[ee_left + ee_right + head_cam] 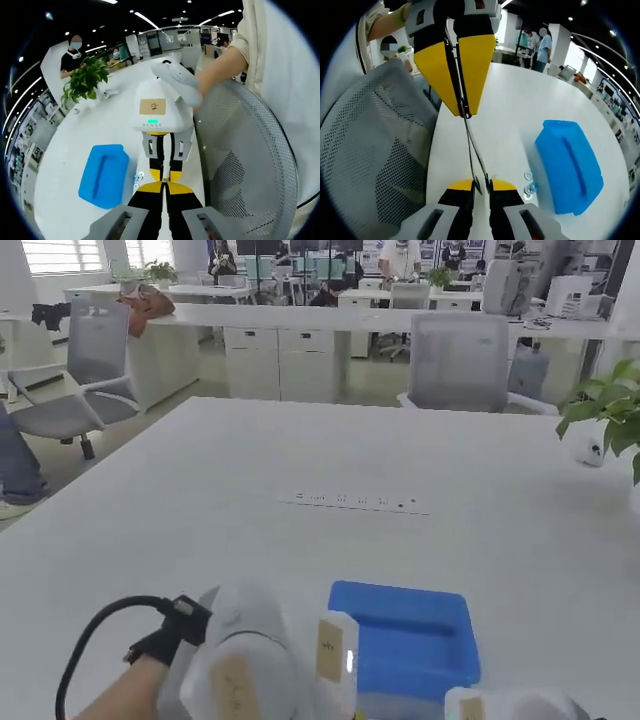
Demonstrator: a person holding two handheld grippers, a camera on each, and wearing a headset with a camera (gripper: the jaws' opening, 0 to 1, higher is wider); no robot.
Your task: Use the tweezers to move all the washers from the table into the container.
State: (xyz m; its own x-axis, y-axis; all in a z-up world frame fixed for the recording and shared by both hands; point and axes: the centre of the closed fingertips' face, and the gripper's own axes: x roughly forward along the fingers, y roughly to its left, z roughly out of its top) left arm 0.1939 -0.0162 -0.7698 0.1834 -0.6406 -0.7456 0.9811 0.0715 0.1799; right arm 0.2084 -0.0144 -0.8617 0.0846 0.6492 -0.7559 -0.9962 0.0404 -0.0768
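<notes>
Left tool (464, 112) and right tool (481, 187) pinch tweezers (472, 147); sticker (152, 106) writing illegible.

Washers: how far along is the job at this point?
Nothing looks done yet: at least two washers lie on the table beside the blue container. In hand: the tweezers are clamped in the left gripper, with their other end between the jaws of the right gripper. Left to do: every pickup.

Bright, even office light washes your white table (300, 450); foreground blurs in the head view (shadows barely register), while ceiling strips (146, 20) bend with fisheye distortion.
</notes>
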